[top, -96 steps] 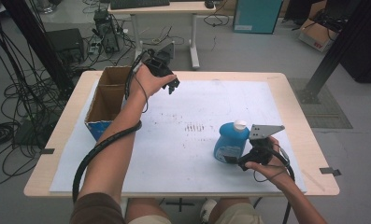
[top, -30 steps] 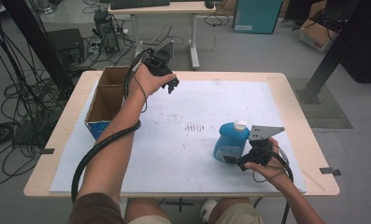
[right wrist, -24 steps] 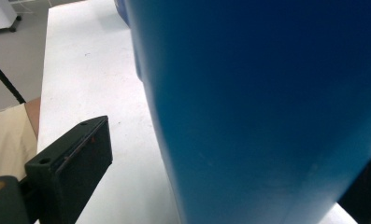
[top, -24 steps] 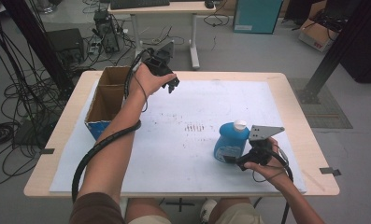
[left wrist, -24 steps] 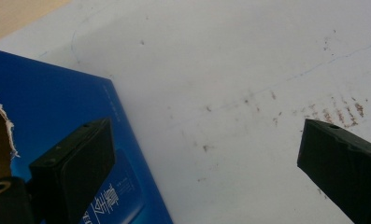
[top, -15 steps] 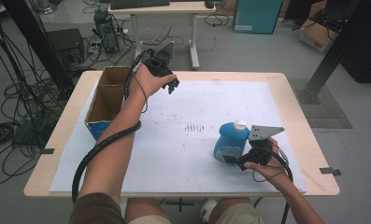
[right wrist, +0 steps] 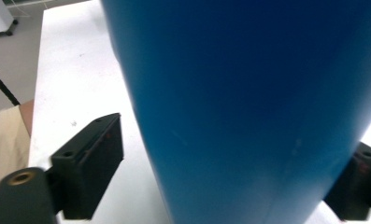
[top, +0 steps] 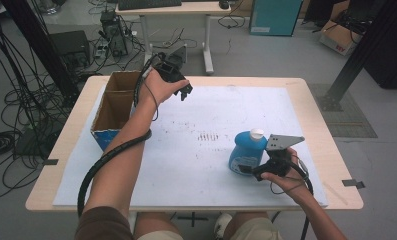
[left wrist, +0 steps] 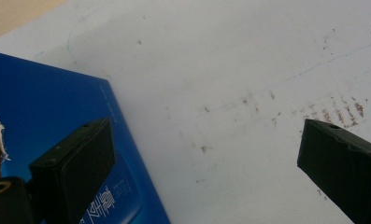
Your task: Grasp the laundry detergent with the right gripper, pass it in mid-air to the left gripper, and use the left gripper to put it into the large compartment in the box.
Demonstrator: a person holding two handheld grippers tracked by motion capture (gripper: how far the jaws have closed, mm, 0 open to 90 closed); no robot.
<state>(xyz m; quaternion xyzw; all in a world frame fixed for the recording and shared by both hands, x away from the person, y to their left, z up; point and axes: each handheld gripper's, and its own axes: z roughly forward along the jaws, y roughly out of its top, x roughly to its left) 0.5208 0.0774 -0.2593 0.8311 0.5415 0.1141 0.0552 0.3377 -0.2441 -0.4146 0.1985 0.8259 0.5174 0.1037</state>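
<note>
Grey floor (top: 286, 55), tangled cables (top: 16, 105), far desk (top: 176, 7), teal cabinet (top: 278, 15).

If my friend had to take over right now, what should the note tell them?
Right gripper: fingers on either side of the blue bottle, and they have just been closing in. In the right gripper view one finger is apart from the bottle, so there is no firm grip yet.
Left gripper: open, holding nothing, held above the table's white sheet next to the cardboard box.
Things: the bottle stands upright on the sheet, white cap on. The box sits open at the table's left side.
Done: the right gripper is lined up around the bottle.
Left: finish the squeeze, then lift; probably the box is where it goes.
</note>
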